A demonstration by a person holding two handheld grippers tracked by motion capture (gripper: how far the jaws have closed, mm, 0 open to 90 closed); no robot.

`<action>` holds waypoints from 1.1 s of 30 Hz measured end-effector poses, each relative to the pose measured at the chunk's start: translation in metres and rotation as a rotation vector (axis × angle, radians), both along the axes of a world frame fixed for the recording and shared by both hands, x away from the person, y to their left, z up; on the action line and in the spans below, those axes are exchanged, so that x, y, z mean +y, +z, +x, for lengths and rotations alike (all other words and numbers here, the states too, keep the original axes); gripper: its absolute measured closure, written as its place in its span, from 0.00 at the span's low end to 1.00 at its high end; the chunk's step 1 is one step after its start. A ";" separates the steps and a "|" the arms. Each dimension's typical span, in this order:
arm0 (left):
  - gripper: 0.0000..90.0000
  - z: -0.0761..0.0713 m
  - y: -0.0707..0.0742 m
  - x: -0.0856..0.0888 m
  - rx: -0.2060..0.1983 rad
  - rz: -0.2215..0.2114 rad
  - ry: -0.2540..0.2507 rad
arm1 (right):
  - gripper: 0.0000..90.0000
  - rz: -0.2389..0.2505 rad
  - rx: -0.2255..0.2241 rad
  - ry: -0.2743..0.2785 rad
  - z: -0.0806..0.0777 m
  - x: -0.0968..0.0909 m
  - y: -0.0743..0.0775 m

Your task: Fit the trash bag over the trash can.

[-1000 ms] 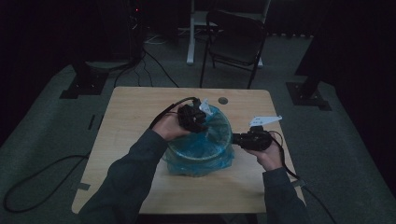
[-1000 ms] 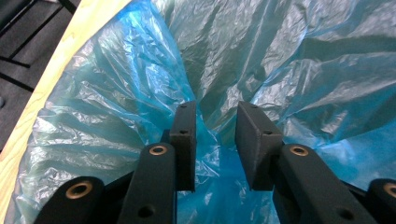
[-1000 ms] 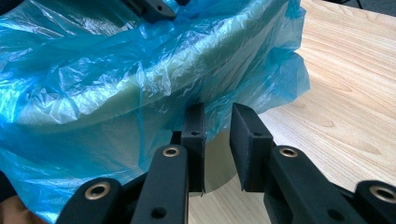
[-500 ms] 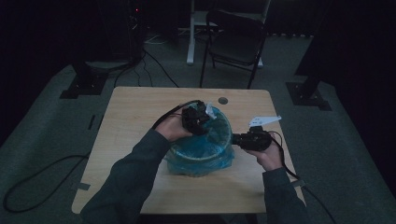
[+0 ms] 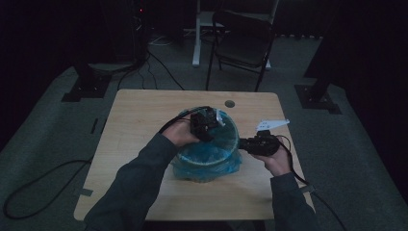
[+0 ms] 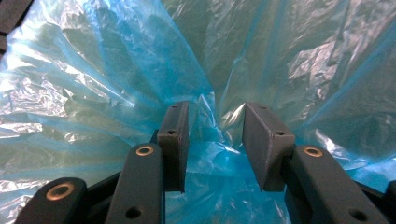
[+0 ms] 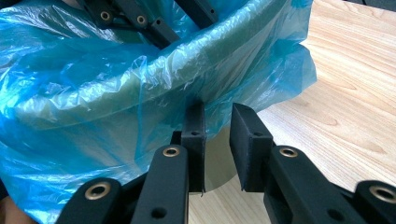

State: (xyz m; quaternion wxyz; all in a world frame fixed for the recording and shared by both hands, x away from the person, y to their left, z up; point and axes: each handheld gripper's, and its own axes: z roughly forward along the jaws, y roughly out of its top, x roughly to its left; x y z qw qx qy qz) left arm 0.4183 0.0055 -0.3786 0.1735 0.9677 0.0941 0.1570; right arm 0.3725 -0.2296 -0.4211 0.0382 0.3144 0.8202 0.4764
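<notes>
High view: a round bin lined with a blue plastic bag stands on the bench, between both hands
Left tool: it is inside the bin, the jaws have just been opening, a fold of the bag lies between them, not pressed
Right tool: half-open at the outer side of the bin; if it touches the bag hem, I cannot tell
Right gripper view: left tool's jaws above the rim
</notes>
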 end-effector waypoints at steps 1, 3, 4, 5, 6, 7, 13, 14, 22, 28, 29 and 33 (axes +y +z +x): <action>0.68 0.000 -0.001 -0.001 -0.001 0.006 0.001 | 0.84 0.000 0.000 0.000 0.000 0.000 0.000; 0.68 0.000 -0.002 -0.002 -0.002 0.018 0.004 | 0.84 0.000 0.001 0.000 0.000 0.000 0.000; 0.67 0.000 -0.003 -0.002 -0.002 0.023 0.005 | 0.85 0.000 0.001 0.000 0.000 0.000 0.000; 0.67 0.000 -0.003 -0.003 -0.004 0.030 0.007 | 0.85 0.000 0.000 0.000 0.000 0.000 0.000; 0.67 0.000 -0.004 -0.003 -0.004 0.035 0.008 | 0.85 0.000 0.000 0.000 0.000 0.000 0.000; 0.67 0.001 -0.005 -0.003 -0.006 0.047 0.006 | 0.84 0.000 0.001 0.000 0.000 0.000 0.000; 0.65 0.001 -0.008 -0.006 -0.008 0.075 0.013 | 0.85 0.000 0.002 0.001 0.000 0.000 -0.001; 0.64 0.001 -0.008 -0.006 -0.008 0.075 0.013 | 0.85 0.000 0.002 0.001 0.000 0.000 -0.001; 0.62 0.001 -0.013 -0.009 -0.018 0.131 0.011 | 0.85 -0.002 0.001 0.002 0.000 0.000 -0.001; 0.60 0.001 -0.016 -0.011 -0.018 0.162 0.007 | 0.85 -0.001 0.002 0.002 0.000 0.000 -0.001; 0.60 0.001 -0.016 -0.011 -0.017 0.166 0.008 | 0.85 -0.001 0.002 0.002 0.000 0.000 -0.001; 0.60 0.001 -0.017 -0.012 -0.017 0.173 0.008 | 0.85 -0.001 0.002 0.002 0.000 0.000 -0.001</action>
